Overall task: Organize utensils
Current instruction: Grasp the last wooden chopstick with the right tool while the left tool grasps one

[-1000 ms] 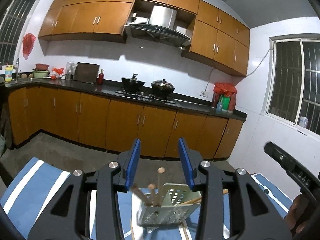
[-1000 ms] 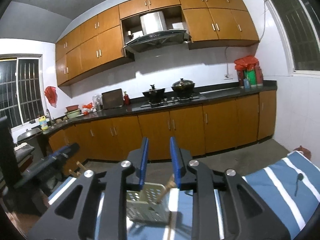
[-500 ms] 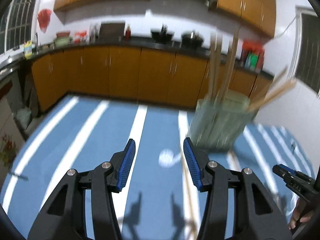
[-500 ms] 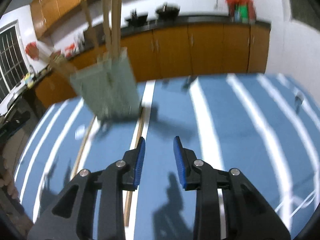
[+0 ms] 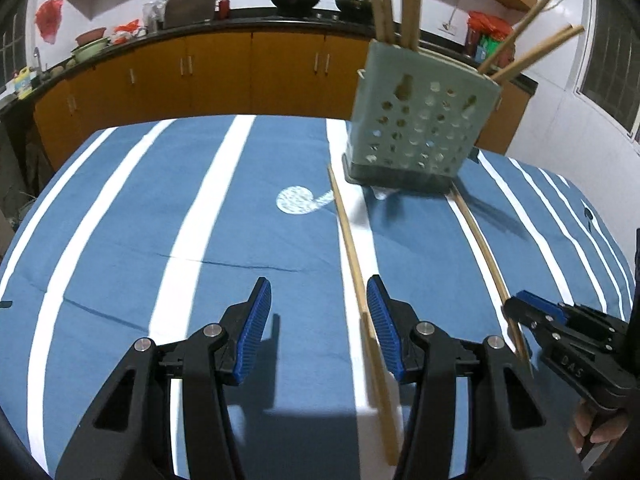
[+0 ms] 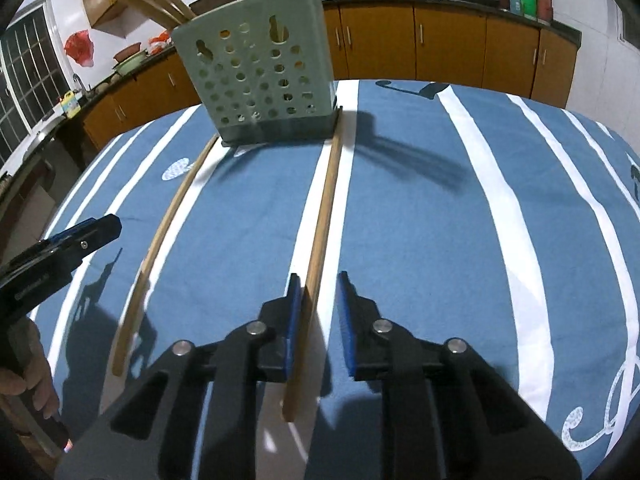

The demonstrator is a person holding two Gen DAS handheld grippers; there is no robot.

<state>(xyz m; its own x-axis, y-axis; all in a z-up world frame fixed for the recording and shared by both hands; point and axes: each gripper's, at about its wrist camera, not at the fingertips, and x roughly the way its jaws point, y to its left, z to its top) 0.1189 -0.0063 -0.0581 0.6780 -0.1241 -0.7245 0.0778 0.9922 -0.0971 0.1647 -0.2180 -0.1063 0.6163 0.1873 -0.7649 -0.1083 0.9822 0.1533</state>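
Chopstick [image 6: 320,232] between closing right tongs [image 6: 318,292], untouched

Perforated pale-green holder [image 5: 420,120] upright on cloth, chopsticks inside; two loose chopsticks [image 6: 324,216] flanking it.

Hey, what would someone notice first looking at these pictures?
Probably the pale green perforated utensil holder standing at the far side of the blue and white striped tablecloth, bamboo chopsticks sticking out of its top. Two loose wooden chopsticks lie on the cloth, stretching from the holder's base toward the grippers.
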